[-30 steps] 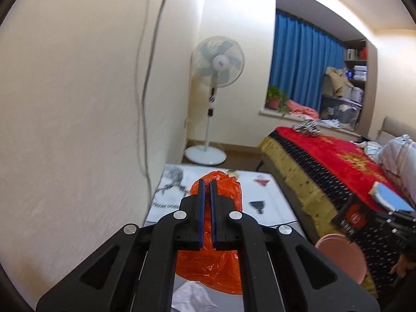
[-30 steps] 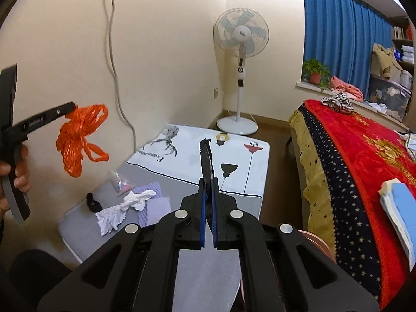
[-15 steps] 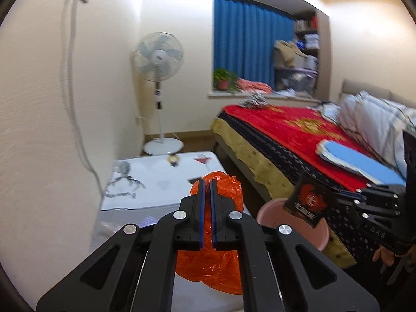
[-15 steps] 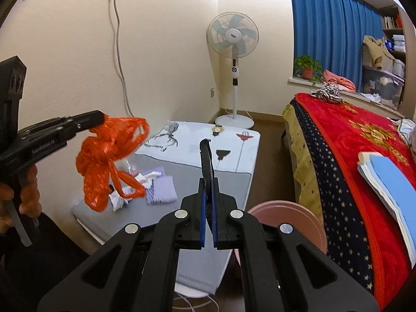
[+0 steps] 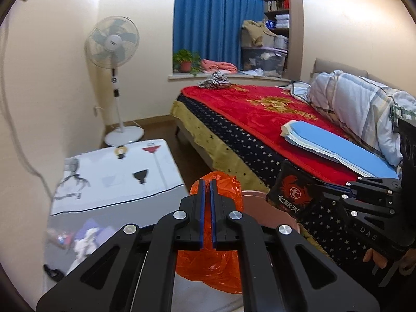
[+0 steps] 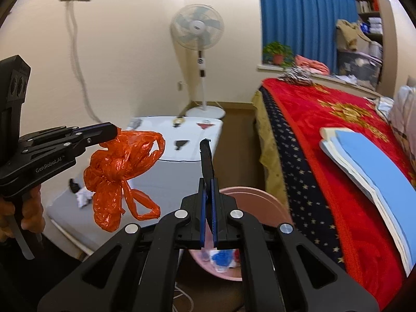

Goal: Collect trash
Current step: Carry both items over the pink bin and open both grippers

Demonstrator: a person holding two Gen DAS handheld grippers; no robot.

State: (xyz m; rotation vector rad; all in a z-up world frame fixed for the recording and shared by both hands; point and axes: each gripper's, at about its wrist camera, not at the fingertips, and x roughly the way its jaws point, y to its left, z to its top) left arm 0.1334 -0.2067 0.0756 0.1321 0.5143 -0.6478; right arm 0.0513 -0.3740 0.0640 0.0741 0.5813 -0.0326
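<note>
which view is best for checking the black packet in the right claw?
Left wrist view: the black packet shows face-on, red emblem readable, pinched by the right claw above the pink bin. The right wrist view shows it only edge-on, a thin dark strip rising from between its own fingers.

orange bag (image 6: 122,171): glossy crinkled plastic | bed cover (image 5: 262,114): plush cloth

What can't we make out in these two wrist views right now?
- Pink bin contents: right wrist view, mostly hidden behind the right gripper; only blue and red scraps show.
- Small trash on the table: left wrist view, blurred at the near left; kinds unclear.
- Black packet: right wrist view shows it edge-on only, so its label is unreadable there.
- Orange plastic bag: left wrist view, partly covered by the left gripper.
</note>
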